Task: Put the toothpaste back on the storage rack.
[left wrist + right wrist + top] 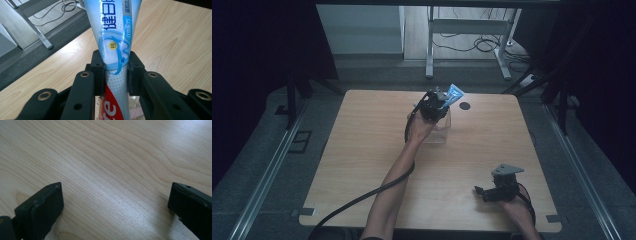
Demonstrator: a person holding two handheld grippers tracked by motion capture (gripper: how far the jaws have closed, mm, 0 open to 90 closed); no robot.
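Toward the far middle of the pale wooden table (362, 150), a blue-and-white toothpaste tube with a red lower band (113, 45) is gripped by the left gripper (439, 100), its black jaws pressed against the tube's two sides in the left gripper view. From above, the tube's flat blue end (455, 93) is seen jutting up and to the right from that gripper, which is held directly over a clear plastic container (439, 131) standing on the tabletop; whether the tube's lower end touches the container cannot be told. A person's left forearm (394, 185) is stretched from the near edge up to this gripper, with a black cable (362, 200) trailing back beside it. Just to the right of the tube's tip, a small dark round disc (465, 105) is seen on the wood. At the near right corner of the table, the right gripper (482, 192) is held low over bare wood, a grey three-cornered plate (507, 170) on top; its jaws are spread wide apart in the right gripper view, with nothing between them. Beyond the far edge, grey metal table legs (429, 55) and loose cables (482, 45) are visible on the floor.
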